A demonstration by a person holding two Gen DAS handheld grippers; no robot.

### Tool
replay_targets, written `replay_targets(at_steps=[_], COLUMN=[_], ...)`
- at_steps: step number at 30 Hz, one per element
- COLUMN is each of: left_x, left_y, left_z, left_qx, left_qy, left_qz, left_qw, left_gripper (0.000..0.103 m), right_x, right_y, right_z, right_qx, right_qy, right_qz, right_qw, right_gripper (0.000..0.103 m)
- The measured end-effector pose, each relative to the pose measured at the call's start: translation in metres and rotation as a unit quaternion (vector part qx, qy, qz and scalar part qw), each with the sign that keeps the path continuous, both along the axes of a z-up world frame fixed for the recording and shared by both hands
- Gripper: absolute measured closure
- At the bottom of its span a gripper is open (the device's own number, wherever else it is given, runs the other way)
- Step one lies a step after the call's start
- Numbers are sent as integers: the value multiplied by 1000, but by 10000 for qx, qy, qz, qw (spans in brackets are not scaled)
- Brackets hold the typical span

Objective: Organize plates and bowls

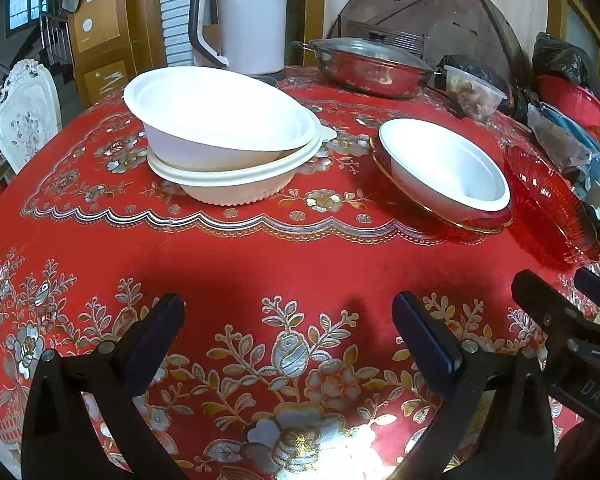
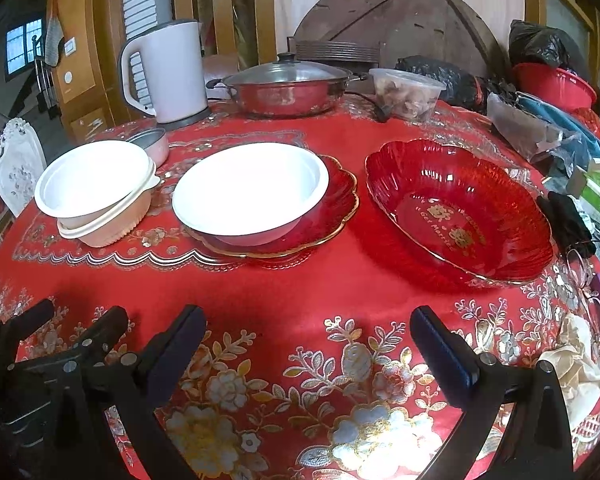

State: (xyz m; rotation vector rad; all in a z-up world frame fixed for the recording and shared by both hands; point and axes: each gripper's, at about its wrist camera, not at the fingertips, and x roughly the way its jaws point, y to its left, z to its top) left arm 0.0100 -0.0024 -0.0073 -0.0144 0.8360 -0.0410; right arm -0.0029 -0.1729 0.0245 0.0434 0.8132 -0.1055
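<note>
Two stacked white bowls [image 2: 96,196] at frame left, white bowl [image 2: 250,192] on red plate [image 2: 340,196] centre, empty red dish [image 2: 460,216] right, left gripper [image 1: 288,336] and right gripper [image 2: 308,344] both spread wide (holding nothing) above the red tablecloth [image 2: 300,292].

Two white bowls [image 2: 96,188] sit nested at the table's 10 o'clock in the right wrist view, the upper one tilted in the cream lower one. At 12 o'clock a single white bowl [image 2: 250,190] rests upright on a red scalloped plate [image 2: 340,196] with a gold rim. At 2 o'clock lies an empty red ribbed glass dish [image 2: 458,208], apart from the plate.
</note>
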Motion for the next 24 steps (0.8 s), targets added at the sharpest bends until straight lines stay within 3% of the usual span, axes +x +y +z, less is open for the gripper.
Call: replay_targets(at_steps=[24], left_x=[6], left_y=[-1], left_z=[-12], left_qx=[69], left_qy=[286], left_qz=[-29], left_qw=[9996], left_gripper=[0], right_x=[0], right_y=[1], right_z=[-7], right_qx=[329], right_qy=[161], right_qz=[115], right_qw=[9993], right_gripper=[0])
